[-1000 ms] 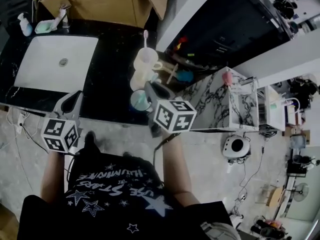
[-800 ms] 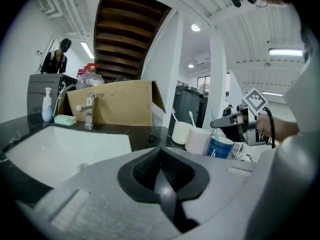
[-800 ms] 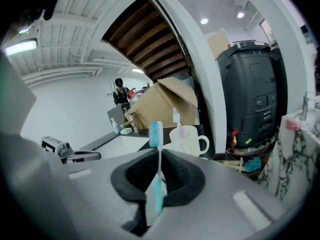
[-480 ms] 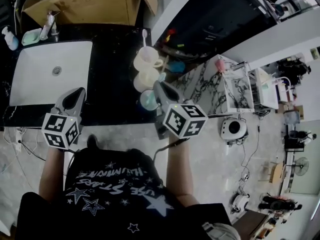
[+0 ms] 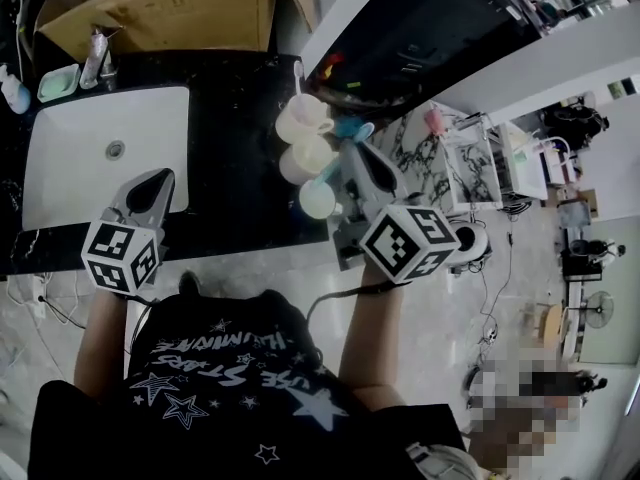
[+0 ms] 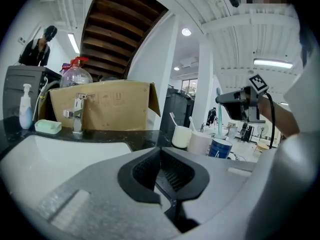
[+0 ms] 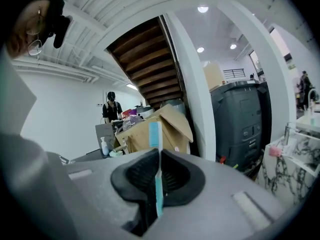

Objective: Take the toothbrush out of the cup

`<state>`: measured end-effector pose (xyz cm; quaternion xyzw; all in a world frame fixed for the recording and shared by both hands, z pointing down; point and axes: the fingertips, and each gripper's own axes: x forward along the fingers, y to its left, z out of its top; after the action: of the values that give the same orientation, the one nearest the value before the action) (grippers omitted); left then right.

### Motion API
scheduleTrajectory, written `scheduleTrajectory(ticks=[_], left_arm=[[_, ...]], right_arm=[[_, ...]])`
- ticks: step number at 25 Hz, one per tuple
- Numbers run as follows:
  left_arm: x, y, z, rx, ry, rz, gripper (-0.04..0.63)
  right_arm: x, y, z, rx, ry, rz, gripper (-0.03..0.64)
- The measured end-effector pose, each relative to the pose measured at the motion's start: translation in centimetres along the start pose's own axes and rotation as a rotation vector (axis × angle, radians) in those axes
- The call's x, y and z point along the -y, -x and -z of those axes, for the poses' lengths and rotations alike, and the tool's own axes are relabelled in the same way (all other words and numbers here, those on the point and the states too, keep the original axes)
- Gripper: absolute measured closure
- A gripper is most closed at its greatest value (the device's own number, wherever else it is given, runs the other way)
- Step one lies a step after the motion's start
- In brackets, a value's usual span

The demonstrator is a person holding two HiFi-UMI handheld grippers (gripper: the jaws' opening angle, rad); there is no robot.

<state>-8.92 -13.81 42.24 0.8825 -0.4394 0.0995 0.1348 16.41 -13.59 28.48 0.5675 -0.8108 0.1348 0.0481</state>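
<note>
The right tongs (image 7: 159, 159) are gripping the teal toothbrush (image 7: 155, 134) upright, the jaws having just been closing on it. In the left gripper view it is hanging at 12 o'clock of the blue cup (image 6: 220, 147), which is standing on the black tabletop (image 5: 230, 178). Whether it is clearing the rim cannot be told. The left tongs (image 6: 161, 170) are sitting closed and empty.

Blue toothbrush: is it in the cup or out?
Almost out. The right tongs are shut on the toothbrush, upright over the blue cup; its lower end is about at the rim. Fully clear? Cannot tell.
</note>
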Motion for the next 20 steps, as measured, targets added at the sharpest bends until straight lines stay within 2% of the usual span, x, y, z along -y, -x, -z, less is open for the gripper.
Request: scheduleTrajectory(ticks=[3, 7, 13, 20], left_arm=[[-1.1, 0.4, 0.0, 0.000, 0.005, 0.004, 0.586], [-2.7, 1.0, 0.2, -0.003, 0.013, -0.001, 0.586], [-5.1, 1.8, 0.8, -0.017, 0.029, -0.007, 0.586], [-7.4, 1.9, 1.6, -0.035, 0.055, -0.009, 0.586]], right_arm=[[-2.1, -1.0, -1.3, 0.025, 0.005, -0.029, 0.597], [-5.4, -4.1, -0.5, -0.003, -0.024, -0.094, 0.597], [-9.8, -10.2, 3.9, -0.126, -0.106, -0.182, 0.598], [-11.5, -15.5, 10.0, -0.284, -0.176, -0.178, 0.598]])
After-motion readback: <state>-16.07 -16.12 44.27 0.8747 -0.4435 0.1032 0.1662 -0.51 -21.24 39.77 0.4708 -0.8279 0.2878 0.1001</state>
